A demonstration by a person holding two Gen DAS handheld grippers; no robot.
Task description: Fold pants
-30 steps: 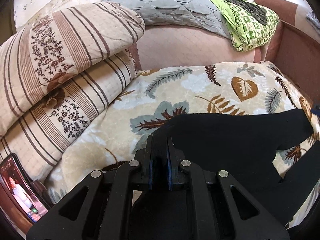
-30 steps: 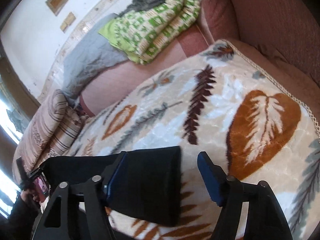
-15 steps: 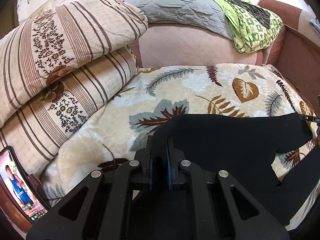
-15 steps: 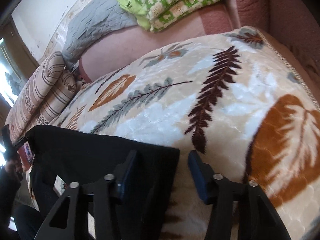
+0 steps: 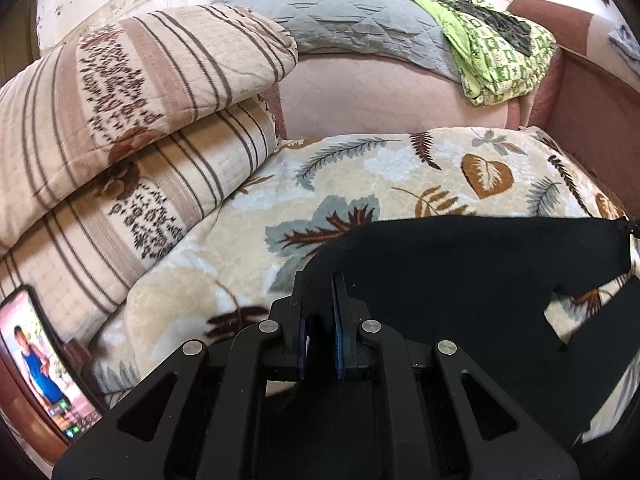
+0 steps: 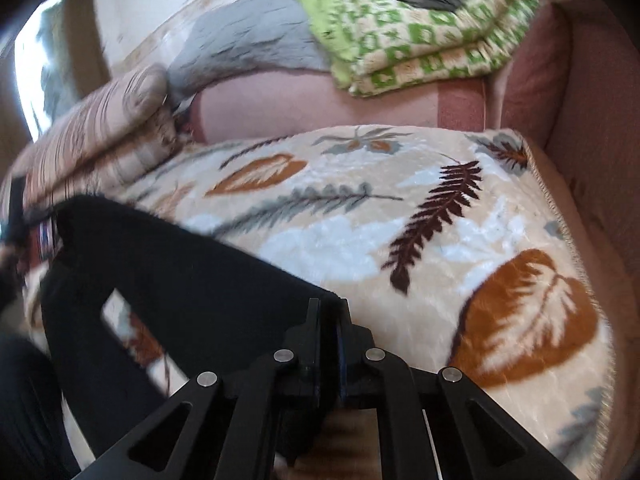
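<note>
Black pants [image 5: 460, 272] lie spread across a leaf-patterned blanket [image 5: 360, 168] on a sofa. My left gripper [image 5: 319, 280] is shut on one corner of the pants, at their left end. In the right wrist view the same pants [image 6: 180, 280] stretch away to the left, and my right gripper [image 6: 329, 308] is shut on their near corner at the right end. One pant leg [image 6: 88, 360] hangs down over the blanket's front edge. The right gripper's tip shows at the far right edge of the left wrist view [image 5: 630, 229].
Two striped pillows [image 5: 120, 128] are stacked at the left. A grey quilted cushion [image 5: 340, 12] and a folded green checked blanket [image 5: 496, 60] lie on the pink sofa back [image 5: 380, 100]. A phone [image 5: 36, 364] with a lit screen stands at lower left. A brown armrest [image 6: 592, 100] bounds the right side.
My right gripper has closed on the corner of the pants; it was open around it before. The right view has swung level and is blurred. My left gripper keeps its hold.
</note>
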